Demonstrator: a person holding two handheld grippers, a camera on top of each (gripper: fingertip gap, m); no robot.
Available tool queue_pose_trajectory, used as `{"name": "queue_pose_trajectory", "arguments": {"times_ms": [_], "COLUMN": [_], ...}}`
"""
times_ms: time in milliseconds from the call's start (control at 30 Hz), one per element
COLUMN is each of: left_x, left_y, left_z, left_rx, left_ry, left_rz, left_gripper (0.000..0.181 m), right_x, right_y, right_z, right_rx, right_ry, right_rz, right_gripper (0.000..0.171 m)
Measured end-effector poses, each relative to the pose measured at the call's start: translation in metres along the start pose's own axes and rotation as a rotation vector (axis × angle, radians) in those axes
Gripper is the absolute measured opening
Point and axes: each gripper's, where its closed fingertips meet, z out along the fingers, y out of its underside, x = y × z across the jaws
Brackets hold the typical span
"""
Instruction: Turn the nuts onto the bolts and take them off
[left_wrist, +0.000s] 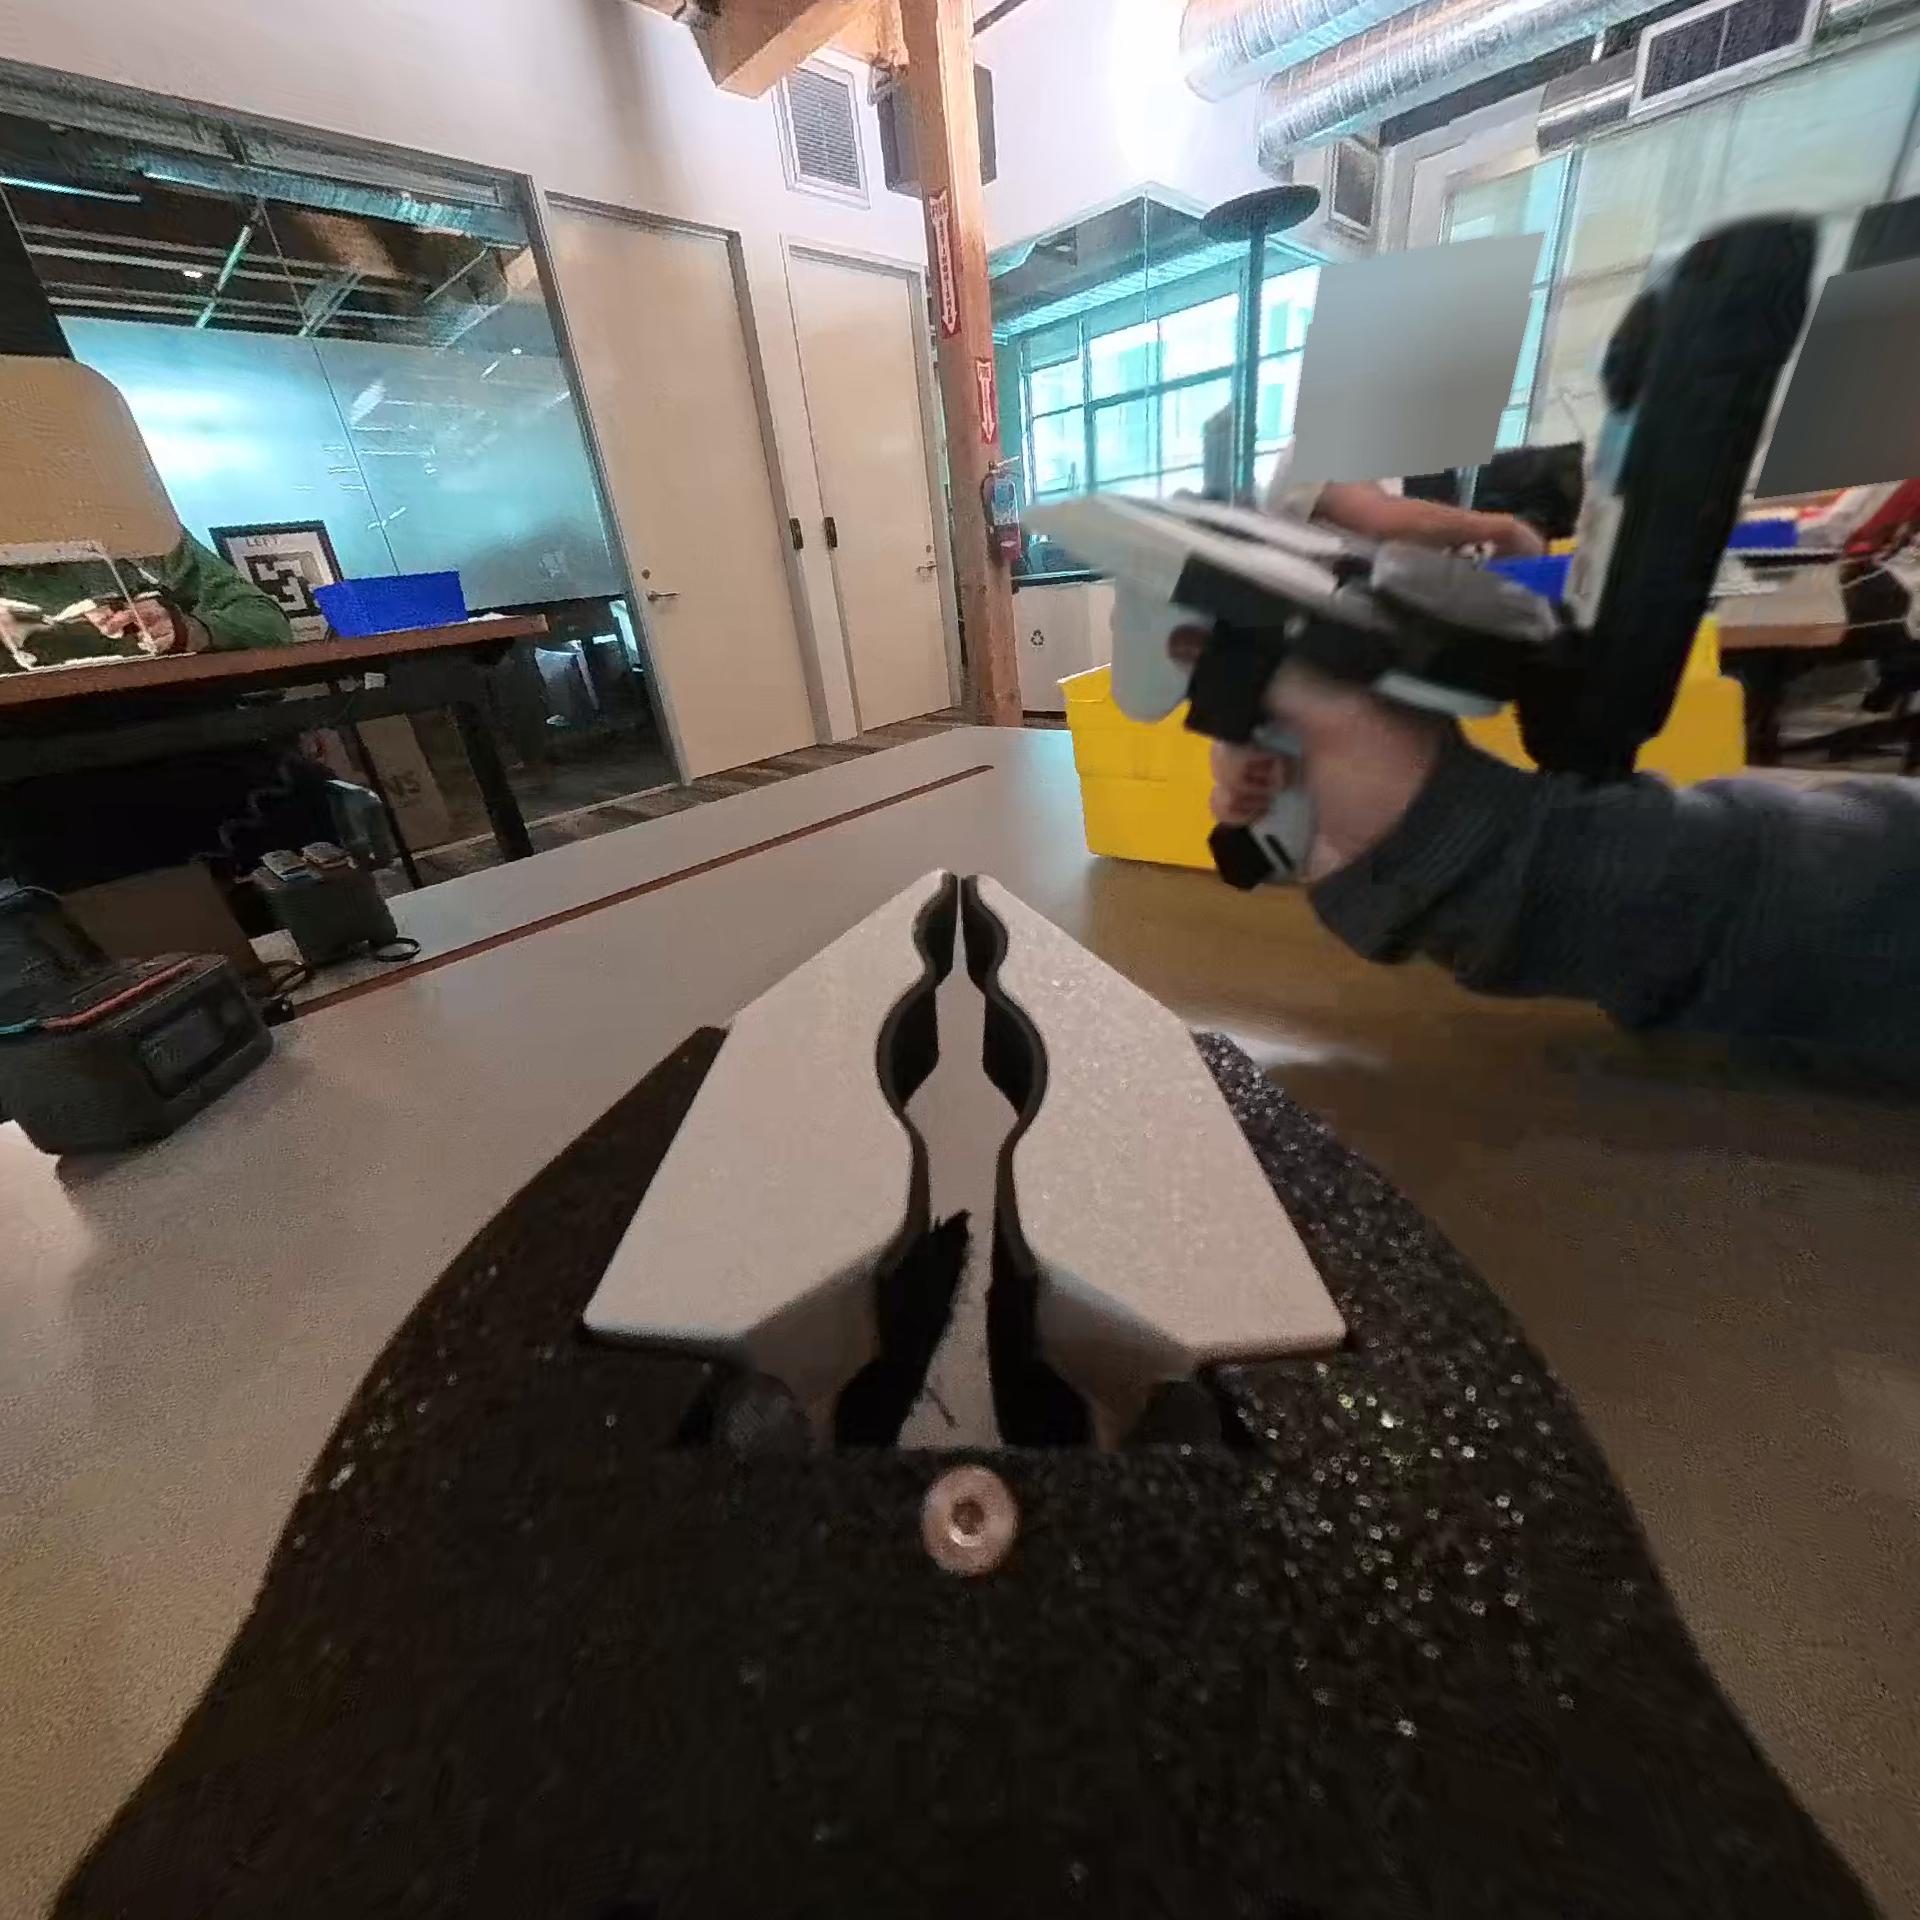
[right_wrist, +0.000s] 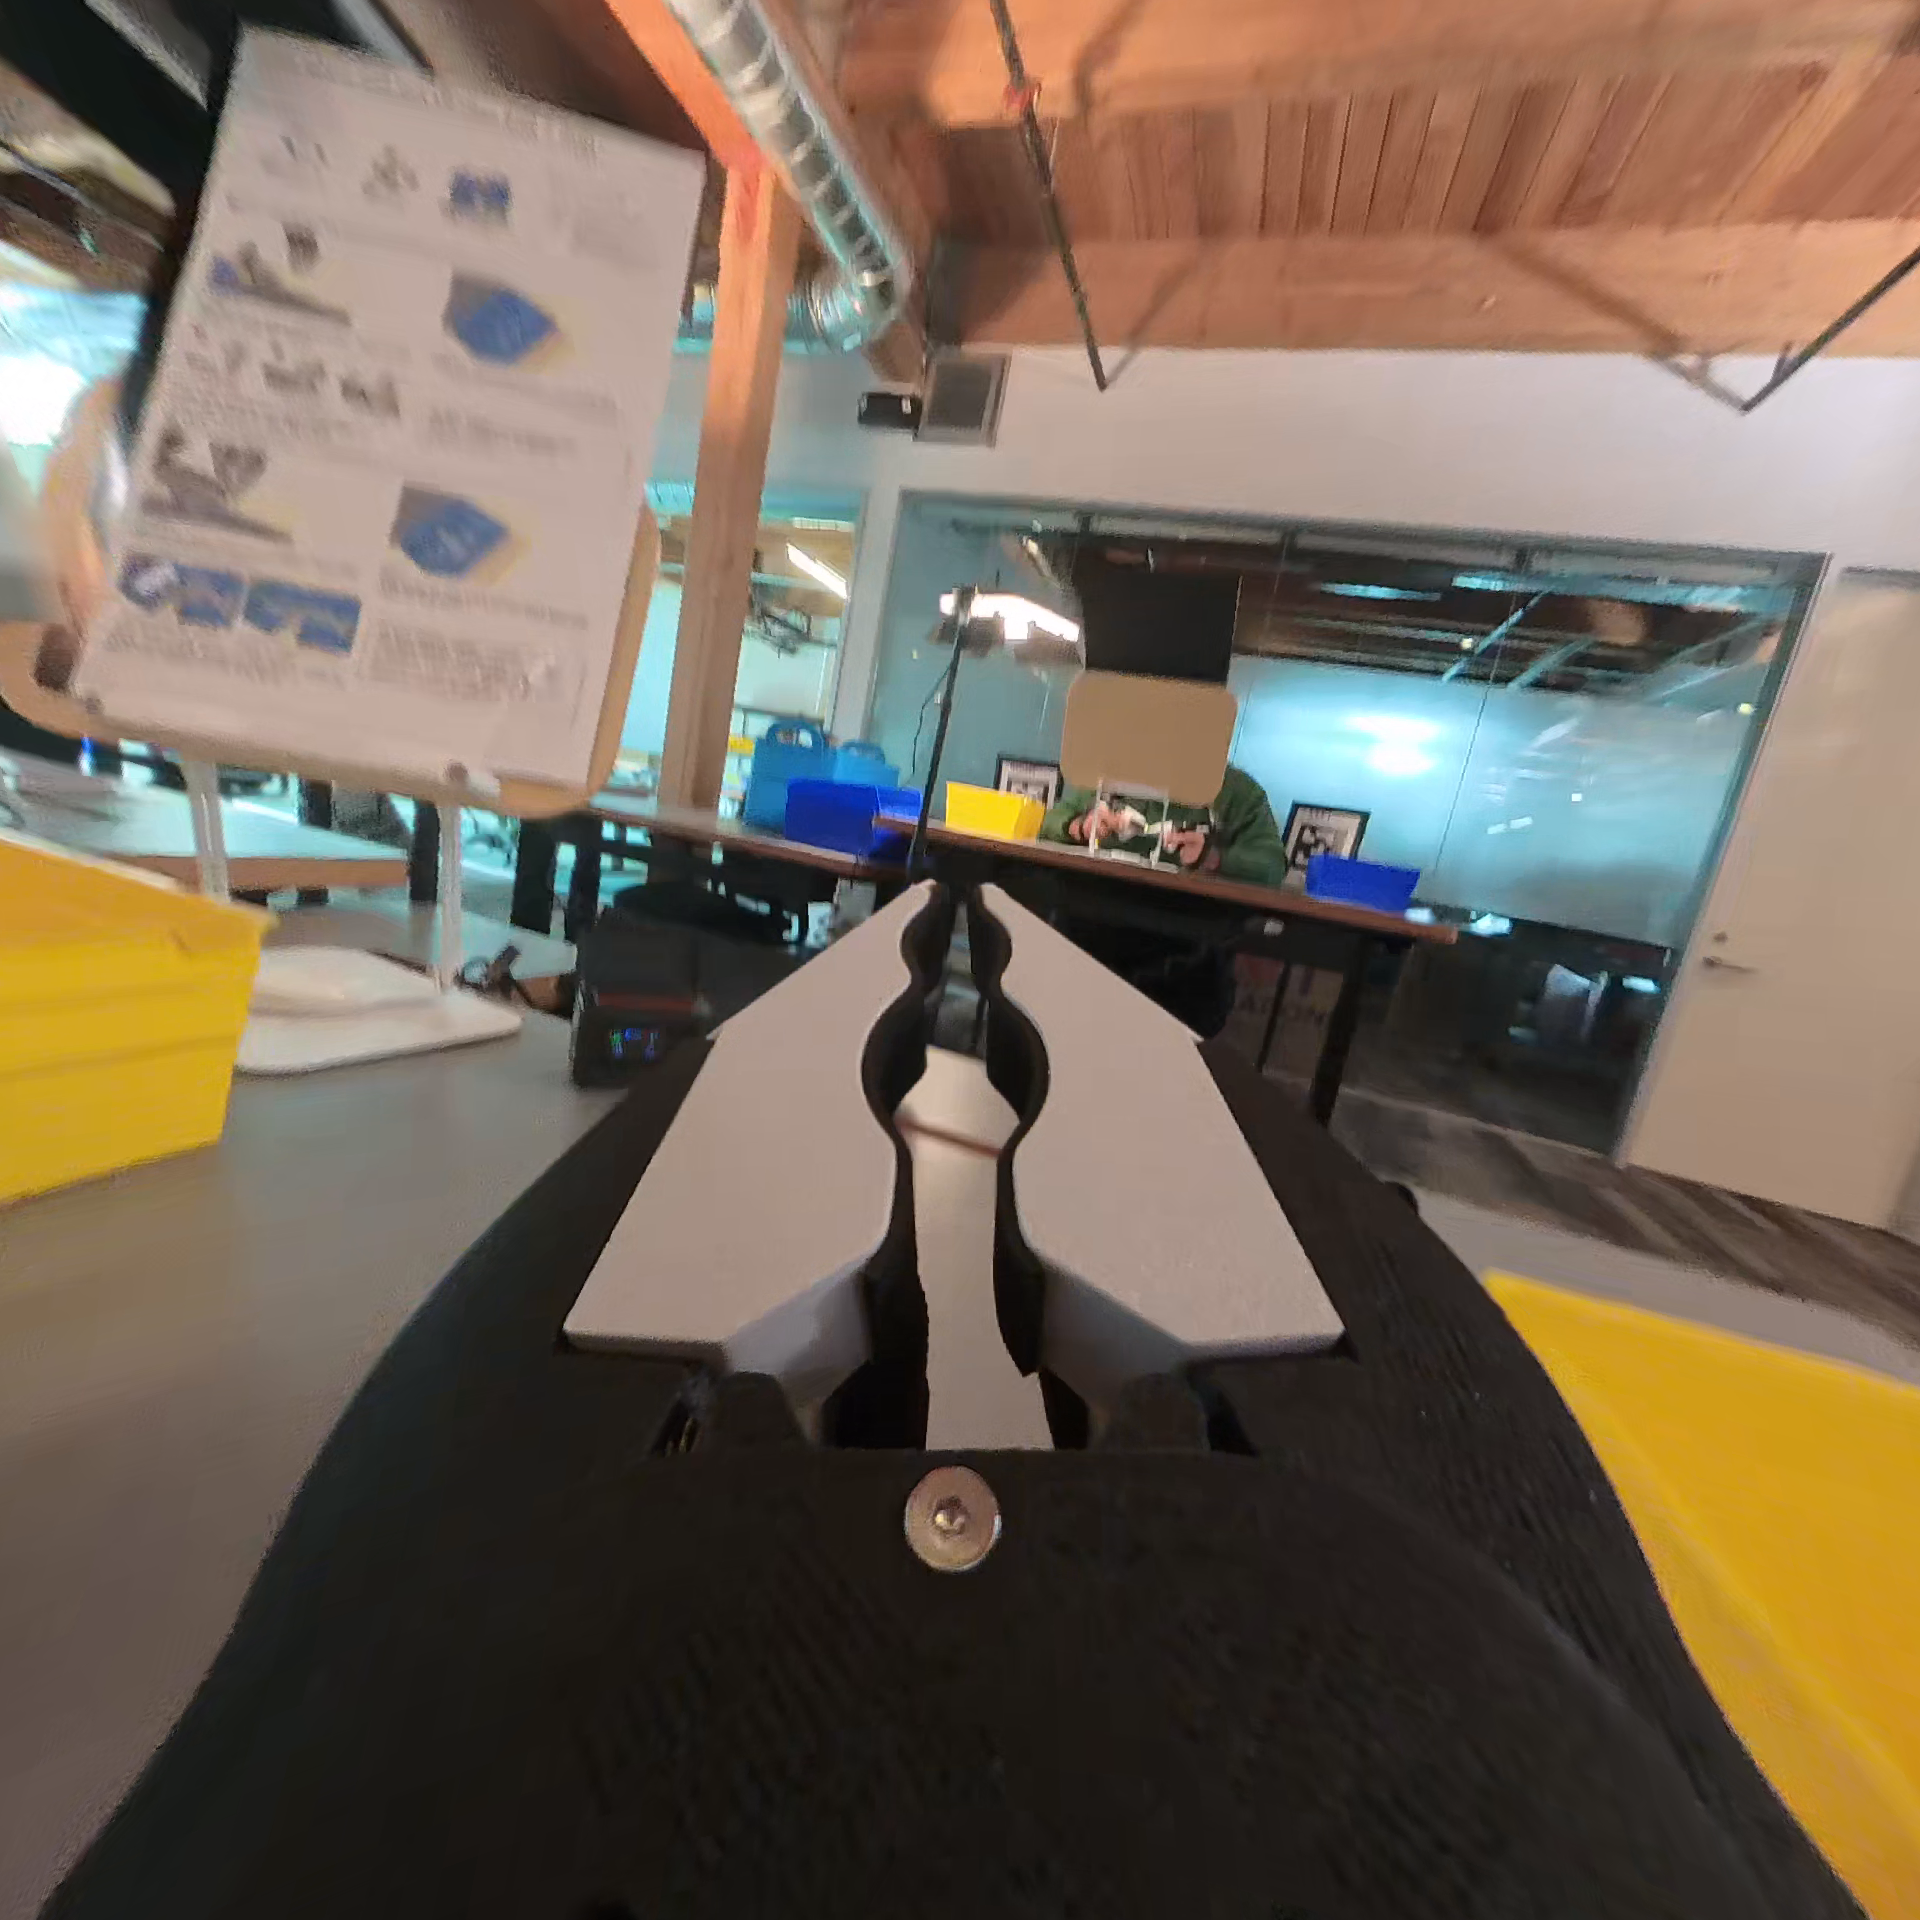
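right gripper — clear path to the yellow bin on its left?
Probably yes. The right gripper is shut and empty, and bare table lies between it and the yellow bin. The paper stand sits behind the bin, not across the path.

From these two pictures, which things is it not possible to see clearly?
- Nuts and bolts: in neither view.
- Inside of the yellow bin: left wrist view, its wall hides it.
- Right gripper from outside: left wrist view, motion blur.
- Sheet on the stand: right wrist view, blurred.
- Yellow thing: right wrist view, cut by the edge.
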Motion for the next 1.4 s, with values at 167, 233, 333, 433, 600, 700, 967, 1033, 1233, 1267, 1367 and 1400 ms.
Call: {"name": "queue_pose_trajectory", "arguments": {"times_ms": [167,233,333,433,600,700,967,1033,1233,1267,1367,1400], "left_x": [-0.003,-0.004,0.002,0.010,-0.041,-0.108,-0.220,-0.226,-0.236,-0.236,-0.237,-0.235], "left_y": [-0.001,0.001,0.003,0.003,-0.030,-0.078,0.004,0.032,0.082,0.087,0.099,0.102], "left_z": [-0.002,-0.001,0.000,0.000,-0.034,-0.076,-0.148,-0.159,-0.170,-0.172,-0.176,-0.177], "left_rx": [0.007,-0.004,-0.025,-0.072,-0.370,-0.437,-1.158,-1.300,-1.538,-1.570,-1.637,-1.656], "left_ry": [-0.003,-0.001,0.029,0.065,-0.162,-0.320,-0.341,-0.305,-0.220,-0.212,-0.198,-0.192], "left_rz": [-0.020,-0.028,-0.035,-0.061,0.021,0.043,-0.186,-0.324,-0.491,-0.508,-0.528,-0.542], "left_gripper": [0.000,0.000,0.000,0.000,0.002,0.012,0.017,0.021,0.018,0.018,0.018,0.018], "right_x": [-0.029,-0.027,-0.025,-0.036,-0.035,-0.031,-0.038,-0.039,-0.045,-0.045,-0.046,-0.046], "right_y": [0.045,0.053,0.061,0.061,0.058,0.059,0.063,0.064,0.066,0.066,0.066,0.066], "right_z": [-0.002,-0.004,-0.001,-0.003,-0.004,-0.003,0.000,0.001,0.002,0.002,0.002,0.002], "right_rx": [-0.065,-0.088,-0.124,-0.119,-0.106,-0.110,-0.121,-0.125,-0.126,-0.126,-0.126,-0.126], "right_ry": [-0.111,-0.114,-0.104,-0.146,-0.154,-0.152,-0.188,-0.192,-0.210,-0.211,-0.214,-0.216], "right_rz": [-0.081,-0.080,-0.059,-0.120,-0.098,-0.049,-0.030,-0.038,-0.081,-0.083,-0.083,-0.084], "right_gripper": [0.000,0.000,0.000,0.000,0.000,0.000,0.000,0.000,0.000,0.000,0.000,0.000]}}
